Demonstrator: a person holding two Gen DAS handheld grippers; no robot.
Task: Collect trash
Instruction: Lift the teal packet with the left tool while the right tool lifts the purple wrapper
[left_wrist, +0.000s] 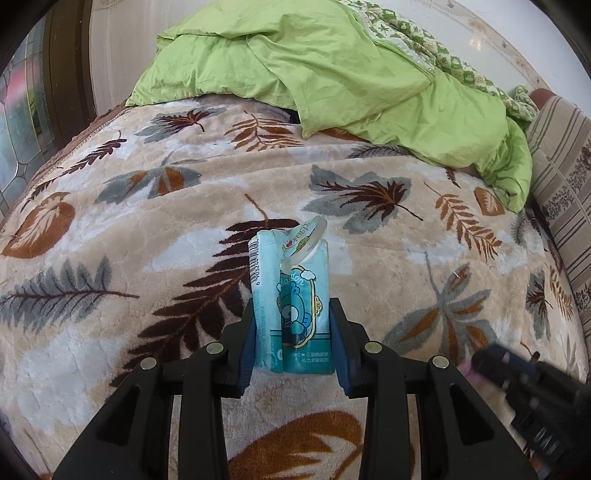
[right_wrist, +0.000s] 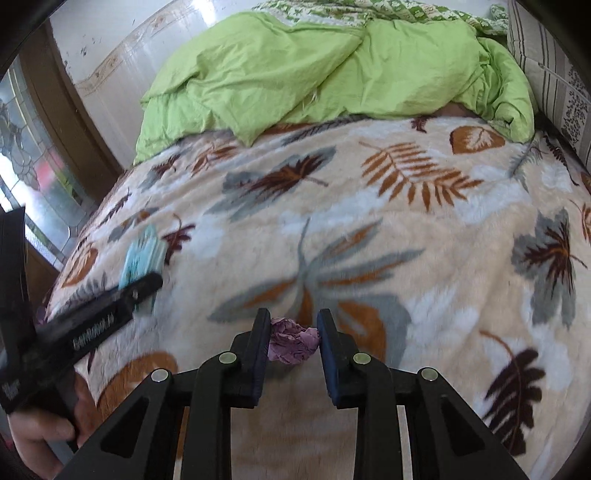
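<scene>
My left gripper (left_wrist: 293, 332) is shut on a crumpled teal tissue packet (left_wrist: 291, 291) with a cartoon bear print, held upright over the leaf-patterned blanket (left_wrist: 147, 221). In the right wrist view my right gripper (right_wrist: 293, 332) is shut on a crumpled purple paper ball (right_wrist: 291, 341), pinched between its two blue pads. The left gripper (right_wrist: 107, 299) with the teal packet (right_wrist: 142, 258) shows blurred at the left of that view. The right gripper (left_wrist: 517, 373) appears as a blurred black shape at the lower right of the left wrist view, with a bit of purple paper (left_wrist: 466, 369) at its tip.
A rumpled green duvet (left_wrist: 332, 74) lies at the far end of the bed. A striped cushion (left_wrist: 561, 166) stands along the right side. A door with patterned glass (right_wrist: 33, 184) is at the left. A hand (right_wrist: 37, 435) grips the left tool.
</scene>
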